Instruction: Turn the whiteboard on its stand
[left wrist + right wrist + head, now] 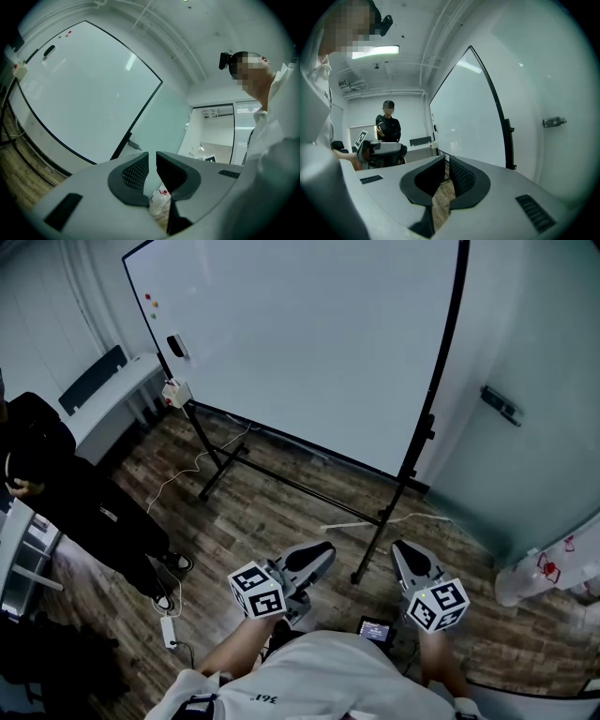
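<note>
Two grippers, left gripper [322, 551] and right gripper [403, 551], both pressed together, empty, well apart from whiteboard [309, 343]. It stands upright on stand [281, 482], top mostly cut off; bystander [56, 484] partly cropped.

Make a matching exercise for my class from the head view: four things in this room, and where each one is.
Things: 1 whiteboard; 2 person in black; 3 metal handle; 4 white power strip.
Places: A on the floor, lower left; B on the pale wall at right; C on a black stand, centre; D standing at the left edge.
Pairs: 1-C, 2-D, 3-B, 4-A.
</note>
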Available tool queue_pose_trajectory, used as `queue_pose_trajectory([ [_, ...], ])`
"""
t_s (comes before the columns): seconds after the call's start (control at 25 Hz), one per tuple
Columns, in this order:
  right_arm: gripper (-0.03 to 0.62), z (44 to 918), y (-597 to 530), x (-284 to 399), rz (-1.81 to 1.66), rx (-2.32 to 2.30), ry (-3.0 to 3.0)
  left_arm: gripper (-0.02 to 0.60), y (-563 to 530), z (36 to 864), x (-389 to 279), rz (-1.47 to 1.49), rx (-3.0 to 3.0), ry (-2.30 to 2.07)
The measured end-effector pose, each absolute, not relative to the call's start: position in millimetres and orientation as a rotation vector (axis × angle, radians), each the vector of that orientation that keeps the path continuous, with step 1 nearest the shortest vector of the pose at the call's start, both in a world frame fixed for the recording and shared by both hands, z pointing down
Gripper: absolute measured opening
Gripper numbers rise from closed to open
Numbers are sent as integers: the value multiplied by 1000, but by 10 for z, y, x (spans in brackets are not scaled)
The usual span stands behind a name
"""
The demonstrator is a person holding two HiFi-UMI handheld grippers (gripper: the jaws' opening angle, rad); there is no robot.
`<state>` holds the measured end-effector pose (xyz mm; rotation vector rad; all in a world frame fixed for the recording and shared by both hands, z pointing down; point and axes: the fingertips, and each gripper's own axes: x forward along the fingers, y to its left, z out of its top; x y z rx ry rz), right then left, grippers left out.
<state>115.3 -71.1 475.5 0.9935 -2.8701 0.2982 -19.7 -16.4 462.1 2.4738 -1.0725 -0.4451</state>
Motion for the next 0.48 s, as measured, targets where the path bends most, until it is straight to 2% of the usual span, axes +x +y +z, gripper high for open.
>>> queue_pose_trajectory([
  [0.48, 46, 4823, -582, 519, 349, 1039, -2836, 52, -86, 4679, -879, -417, 2464, -1040],
])
